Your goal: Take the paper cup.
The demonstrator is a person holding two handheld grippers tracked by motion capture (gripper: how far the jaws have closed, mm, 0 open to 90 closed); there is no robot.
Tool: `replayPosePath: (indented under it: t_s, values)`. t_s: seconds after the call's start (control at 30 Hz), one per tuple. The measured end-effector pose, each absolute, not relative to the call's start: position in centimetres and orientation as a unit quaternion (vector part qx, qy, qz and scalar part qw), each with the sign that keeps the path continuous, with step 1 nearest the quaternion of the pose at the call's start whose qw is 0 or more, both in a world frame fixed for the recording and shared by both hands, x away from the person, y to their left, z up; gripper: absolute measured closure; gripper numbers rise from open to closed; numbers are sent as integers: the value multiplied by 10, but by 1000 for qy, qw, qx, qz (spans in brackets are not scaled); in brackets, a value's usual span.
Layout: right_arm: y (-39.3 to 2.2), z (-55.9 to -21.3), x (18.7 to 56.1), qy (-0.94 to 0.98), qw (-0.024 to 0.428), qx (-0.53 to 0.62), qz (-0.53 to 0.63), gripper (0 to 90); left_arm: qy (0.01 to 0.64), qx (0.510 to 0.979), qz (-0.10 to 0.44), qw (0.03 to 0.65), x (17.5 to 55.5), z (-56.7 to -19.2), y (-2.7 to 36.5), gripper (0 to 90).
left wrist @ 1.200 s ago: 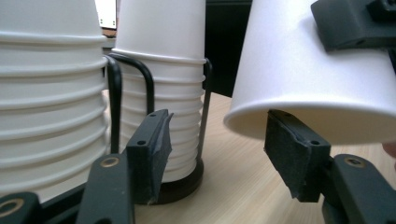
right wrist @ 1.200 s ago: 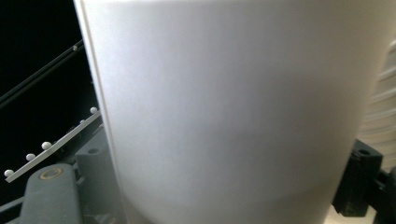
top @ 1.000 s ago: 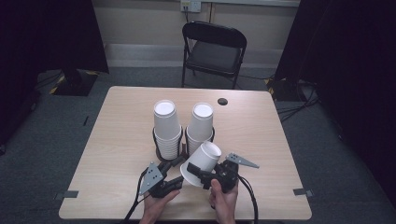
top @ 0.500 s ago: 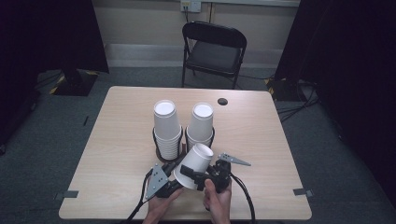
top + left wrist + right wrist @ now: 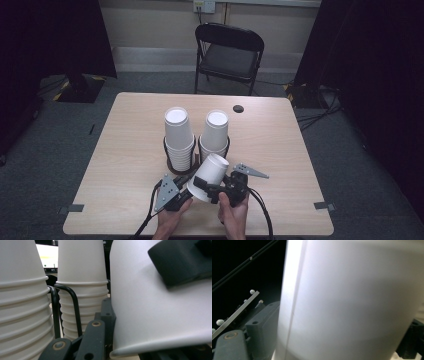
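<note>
A single white paper cup (image 5: 210,175) hangs tilted, bottom up, low over the table's front between my two grippers. My left gripper (image 5: 192,189) has just been closing and now pinches the cup's wall at the rim. My right gripper (image 5: 216,186) has just been opening; its jaws straddle the cup's body (image 5: 352,302), and I see no firm press. In the left gripper view the cup (image 5: 150,315) is at the right, with one of the right gripper's black jaws lying across it.
Two stacks of white cups (image 5: 178,135) (image 5: 216,131) stand in black wire holders (image 5: 172,167) just behind the held cup. The stacks (image 5: 20,315) (image 5: 82,290) loom close in the left gripper view. A small black disc (image 5: 238,108) lies near the far table edge; a folding chair (image 5: 229,52) stands beyond.
The cup has shifted slightly left and down toward the left gripper. The left jaws have closed on its rim, and the right jaws have widened around its body.
</note>
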State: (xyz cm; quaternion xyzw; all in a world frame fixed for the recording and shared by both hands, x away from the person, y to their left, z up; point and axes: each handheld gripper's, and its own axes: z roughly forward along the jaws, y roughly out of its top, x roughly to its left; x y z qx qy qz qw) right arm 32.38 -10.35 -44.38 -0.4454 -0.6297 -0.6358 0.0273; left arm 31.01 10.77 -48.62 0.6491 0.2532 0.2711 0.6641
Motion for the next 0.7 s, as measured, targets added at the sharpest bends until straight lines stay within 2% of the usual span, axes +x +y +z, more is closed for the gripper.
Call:
replayPosePath:
  t_s: [0.4, 0.7]
  values:
    - [-109, -442, 328, -624, 24, -436, -647, 85, 255, 657, 243, 667, 309, -485, 113, 849]
    - [-120, -436, 330, -613, -7, -448, -651, 114, 258, 675, 216, 656, 307, -485, 115, 852]
